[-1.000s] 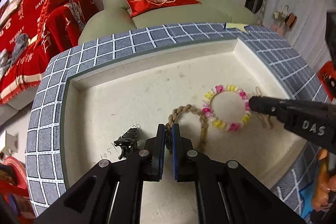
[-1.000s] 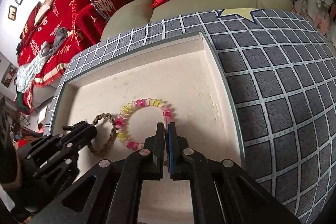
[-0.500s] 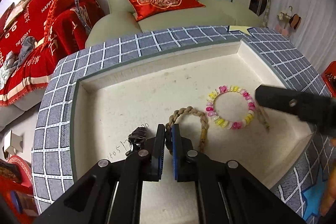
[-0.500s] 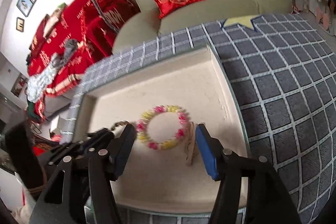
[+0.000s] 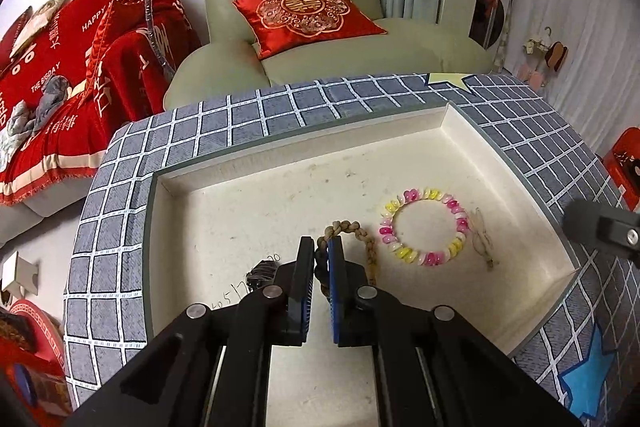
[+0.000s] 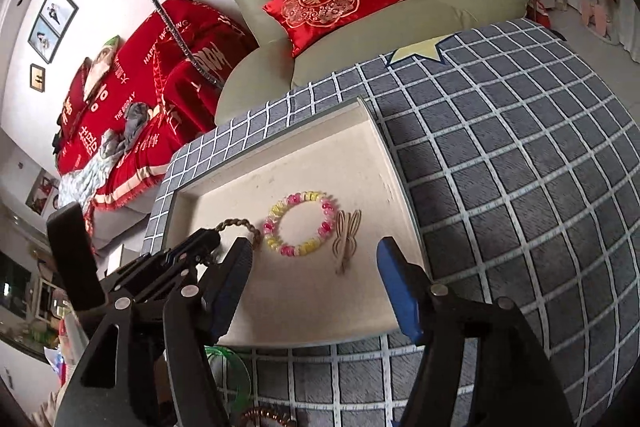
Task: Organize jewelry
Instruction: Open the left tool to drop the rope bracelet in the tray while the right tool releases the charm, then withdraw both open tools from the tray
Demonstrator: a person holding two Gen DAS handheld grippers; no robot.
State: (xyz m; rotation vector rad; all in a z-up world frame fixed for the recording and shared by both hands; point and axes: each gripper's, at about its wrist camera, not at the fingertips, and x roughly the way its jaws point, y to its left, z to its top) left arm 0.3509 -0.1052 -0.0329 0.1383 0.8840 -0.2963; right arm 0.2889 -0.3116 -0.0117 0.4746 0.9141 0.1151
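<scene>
The left gripper [image 5: 320,251] was clamped on the near-left arc of the braided rope bracelet [image 5: 366,243], its blue pads narrowed onto the cord — a pinch on one strand, which in all likelihood allowed the loop to be dragged or lifted without collapsing. The bracelet lay on the floor of the shallow cream tray [image 5: 256,163], near its front centre. Just to its right lay the beaded bracelet [image 5: 424,227], a full ring of glossy pink, yellow and white discs, and touching that ring's right side lay a thin tan wooden hair clip [image 6: 346,239] shaped like rabbit ears. A small dark clip [image 5: 260,273] rested left of the left gripper.

The right gripper [image 6: 316,267] hovered at the tray's near edge with its jaws spread wide and empty, framing the beaded ring and the clip — probably positioned for the next pick. The tray's lining appeared matte and slightly soiled; it sat on a grey grid-patterned cloth [image 6: 500,167].
</scene>
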